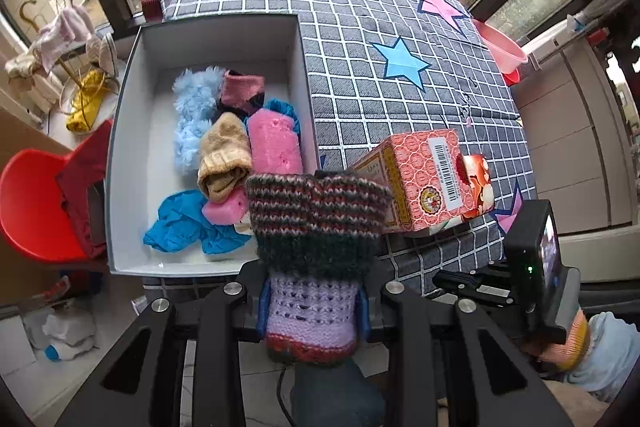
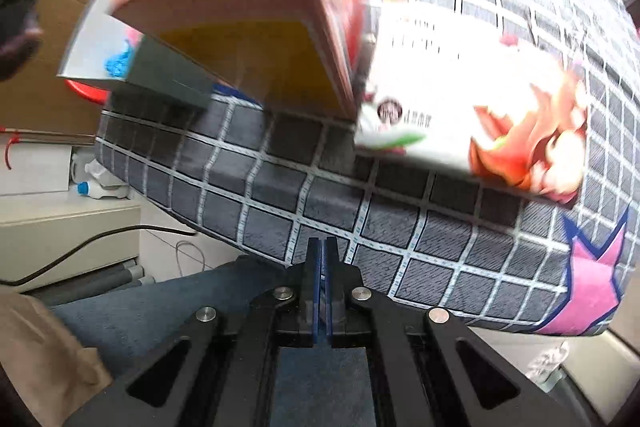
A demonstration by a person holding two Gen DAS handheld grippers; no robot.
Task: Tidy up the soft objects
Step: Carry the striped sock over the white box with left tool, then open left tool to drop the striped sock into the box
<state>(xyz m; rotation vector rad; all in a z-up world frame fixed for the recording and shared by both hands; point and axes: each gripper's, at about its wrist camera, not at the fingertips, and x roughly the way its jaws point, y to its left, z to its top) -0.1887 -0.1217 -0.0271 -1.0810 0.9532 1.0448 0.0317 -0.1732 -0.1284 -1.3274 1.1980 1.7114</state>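
1. Left wrist view: the left tool (image 1: 312, 307), part-open, clamps a knitted sock (image 1: 316, 247) at the grey box (image 1: 132, 155)'s near rim; released here, it could fall outside.
2. Its cuff may snag the tilted tissue carton (image 1: 420, 183).
3. The right tool (image 2: 323, 267), shut and empty, hovers off the mattress (image 2: 280, 179) edge.

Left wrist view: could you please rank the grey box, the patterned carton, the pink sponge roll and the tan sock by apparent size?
1. grey box, clearly largest.
2. patterned carton.
3. pink sponge roll and tan sock: they look alike, so I would not rank them.
The carton lies nearer the camera, which may exaggerate it.
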